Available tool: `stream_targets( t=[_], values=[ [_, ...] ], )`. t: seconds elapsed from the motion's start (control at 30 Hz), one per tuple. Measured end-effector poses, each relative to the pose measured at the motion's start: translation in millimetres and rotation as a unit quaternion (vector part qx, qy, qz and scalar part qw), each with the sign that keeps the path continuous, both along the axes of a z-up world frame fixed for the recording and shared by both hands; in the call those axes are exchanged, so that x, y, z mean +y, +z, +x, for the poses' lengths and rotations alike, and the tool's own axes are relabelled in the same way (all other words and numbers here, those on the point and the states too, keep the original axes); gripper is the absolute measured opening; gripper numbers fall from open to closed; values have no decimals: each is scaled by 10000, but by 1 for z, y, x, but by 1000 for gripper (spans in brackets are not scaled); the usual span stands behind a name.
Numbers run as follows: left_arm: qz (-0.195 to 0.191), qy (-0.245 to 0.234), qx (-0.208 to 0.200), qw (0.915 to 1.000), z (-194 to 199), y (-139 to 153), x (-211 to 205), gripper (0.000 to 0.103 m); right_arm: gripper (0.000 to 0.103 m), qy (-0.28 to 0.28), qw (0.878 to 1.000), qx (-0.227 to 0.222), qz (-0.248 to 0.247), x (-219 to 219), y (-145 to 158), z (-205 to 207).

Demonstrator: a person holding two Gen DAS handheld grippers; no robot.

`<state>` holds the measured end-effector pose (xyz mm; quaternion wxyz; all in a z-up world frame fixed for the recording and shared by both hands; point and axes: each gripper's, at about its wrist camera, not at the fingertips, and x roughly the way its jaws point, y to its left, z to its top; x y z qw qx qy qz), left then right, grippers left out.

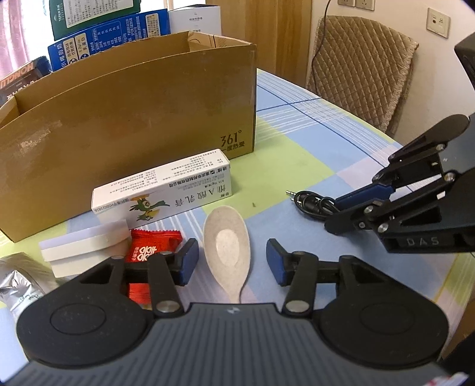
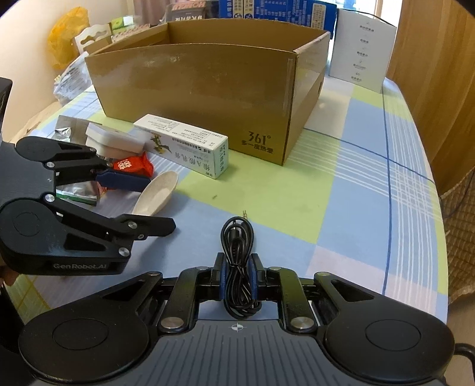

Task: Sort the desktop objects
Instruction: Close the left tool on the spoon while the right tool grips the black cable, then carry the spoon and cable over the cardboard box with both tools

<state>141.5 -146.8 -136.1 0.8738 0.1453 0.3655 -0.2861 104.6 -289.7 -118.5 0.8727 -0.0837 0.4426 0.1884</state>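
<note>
Place: I read this as a home, probably a dining corner doing duty as a desk.
Table: a rounded table under a checked cloth of blue, green and pink, which is household linen, not a workbench.
Seating: a chair with a quilted beige cushion cover stands against the wall.
Walls: I see cream walls with domestic wall sockets, and wooden panelling that may be a door or a wardrobe; the fisheye edge leaves me unsure.
Window: a pink curtain hangs at the far left.
Clutter: retail boxes, a shoebox and a yellow plastic bag crowd the far side.
</note>
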Motion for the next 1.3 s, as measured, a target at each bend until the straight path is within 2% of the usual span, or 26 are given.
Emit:
stream_targets(
  t=[0.2,0.47,0.63,0.87,1.0,1.23,1.3],
  values=[
    [-1,297,-76,9995,0,-1,-2,43,13,-51,10000,-44,17,-2,-1,0],
    [78,330,-176,9993,-4,-1,-5,28,13,-48,9999,-129,2,-2,-3,-1],
    [53,342,-174,9993,-6,-1,-5,28,16,-6,9999,-147,-14,-2,-3,-3],
    [-77,301,-140,9994,-6,3,-2,27,27,22,9998,-198,-68,-4,-4,-6],
    [-154,266,-119,9995,-6,4,-2,27,28,39,9997,-220,-42,-3,-5,-3],
    [-189,272,-76,9994,-5,5,0,27,26,61,9998,-158,-130,3,-3,2],
    [-203,268,-69,9994,-5,5,0,27,13,80,9998,-131,-101,3,-3,0]
  ],
)
